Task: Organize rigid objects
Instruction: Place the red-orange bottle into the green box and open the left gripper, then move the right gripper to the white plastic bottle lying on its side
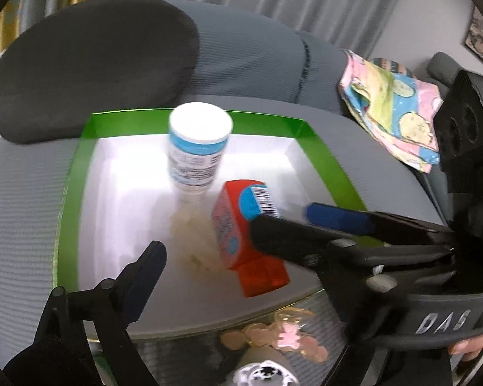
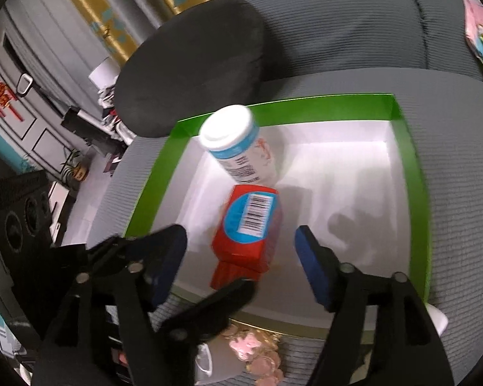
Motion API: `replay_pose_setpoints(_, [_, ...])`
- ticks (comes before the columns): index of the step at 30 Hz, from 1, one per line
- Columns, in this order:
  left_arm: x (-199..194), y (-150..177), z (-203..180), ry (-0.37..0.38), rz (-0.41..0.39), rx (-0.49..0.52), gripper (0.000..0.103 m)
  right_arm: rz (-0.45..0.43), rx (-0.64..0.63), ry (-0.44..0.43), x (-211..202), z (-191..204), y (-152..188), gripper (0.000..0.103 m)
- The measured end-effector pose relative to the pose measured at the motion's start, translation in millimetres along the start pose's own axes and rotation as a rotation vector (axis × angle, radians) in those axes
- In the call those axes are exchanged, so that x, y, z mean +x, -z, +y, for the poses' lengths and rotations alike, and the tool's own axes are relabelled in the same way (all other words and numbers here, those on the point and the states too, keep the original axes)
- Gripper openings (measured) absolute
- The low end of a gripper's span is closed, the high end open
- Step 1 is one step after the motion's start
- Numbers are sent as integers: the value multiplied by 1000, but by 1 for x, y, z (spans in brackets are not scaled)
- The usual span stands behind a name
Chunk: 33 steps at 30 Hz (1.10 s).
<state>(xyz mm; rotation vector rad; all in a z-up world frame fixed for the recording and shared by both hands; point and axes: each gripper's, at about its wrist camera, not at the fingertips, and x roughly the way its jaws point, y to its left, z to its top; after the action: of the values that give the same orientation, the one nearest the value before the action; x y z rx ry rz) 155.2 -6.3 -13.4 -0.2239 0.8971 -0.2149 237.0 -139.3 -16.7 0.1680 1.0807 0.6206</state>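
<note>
On the sofa seat, green-rimmed tray [image 2: 415,173] | red box [image 2: 251,228] stands on end beside white pill bottle [image 2: 238,143] | right gripper [image 2: 241,257] released, jaws straddling box, nearer | left gripper [image 1: 235,244] released, empty, box just ahead.

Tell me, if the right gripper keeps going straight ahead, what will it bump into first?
Probably the red box. It lies in the green-rimmed tray, right between the right gripper's open fingers, with the white bottle further behind. Depth is hard to judge here.
</note>
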Motion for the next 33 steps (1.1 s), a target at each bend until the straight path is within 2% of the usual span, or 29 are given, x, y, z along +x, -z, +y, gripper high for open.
replay_pose_setpoints(1, [0,0,2,-22,5,-5,94,-3,6,10,-2,-3,1,77])
replay_pose_setpoints(7, [-13,7,2,-139,-6,5,96,-32,10,98,-27,-12,10,85])
replay_pose_setpoints(11, [-22,14,-2,-175,-24,17,97,-69,-15,164,-46,-13,19,99])
replay_pose_setpoints(13, [-25,18,-6,-194,-37,31,102,-84,-30,187,-55,-12,24,99])
replay_pose_setpoints(16, [-37,27,-13,-218,-70,60,102,-102,-39,210,-68,-12,34,100])
replay_pose_setpoints(23, [-59,46,-29,-221,-106,108,102,-115,-2,202,-90,-16,54,101])
replay_pose_setpoints(33, [-75,67,-58,-211,-119,160,102,-112,15,209,-108,-18,80,101])
